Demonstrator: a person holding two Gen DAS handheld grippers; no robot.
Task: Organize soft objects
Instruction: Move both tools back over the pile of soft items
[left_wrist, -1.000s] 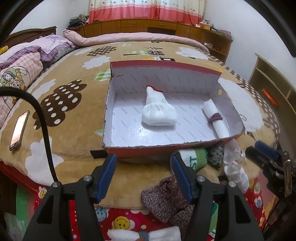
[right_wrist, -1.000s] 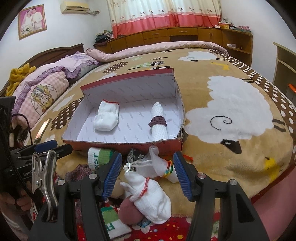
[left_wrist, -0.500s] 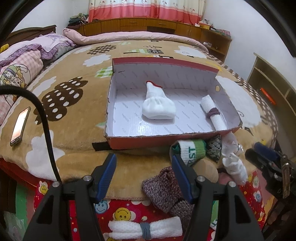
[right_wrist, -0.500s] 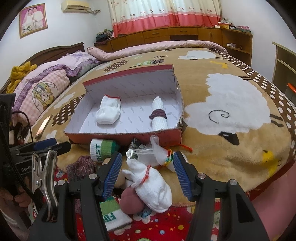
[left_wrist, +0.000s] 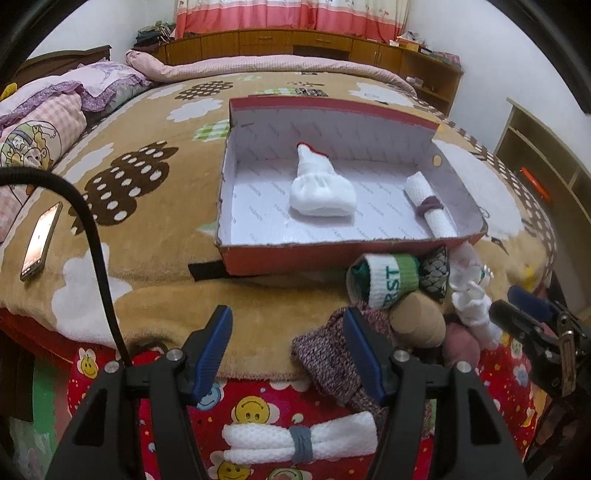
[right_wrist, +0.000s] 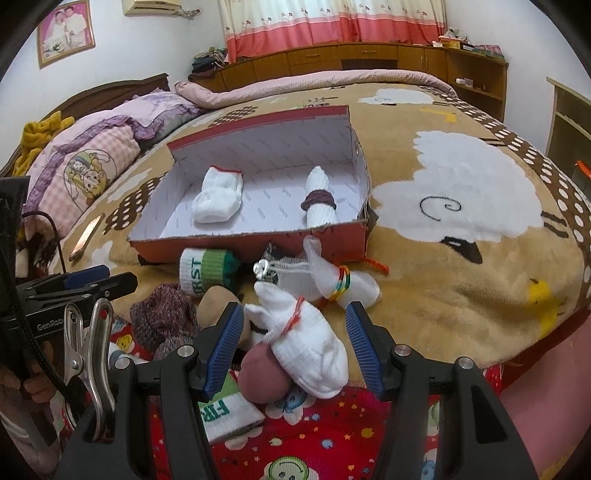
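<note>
One sheep-print bedspread (right_wrist: 461, 192), curtained bedroom.

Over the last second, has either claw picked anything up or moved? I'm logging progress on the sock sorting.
Nothing was grasped or released. Both claws backed away from the box slightly and lowered: the left claw now shows a white bundle below it, and the right claw hangs open around a white sock. The two white rolls in the box and the sock pile stayed put.

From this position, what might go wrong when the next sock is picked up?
The white sock with the red band lies at the bed's edge against a pink bundle; the open right gripper may nudge either off. The sock with rainbow bands touches it and may drag along.
</note>
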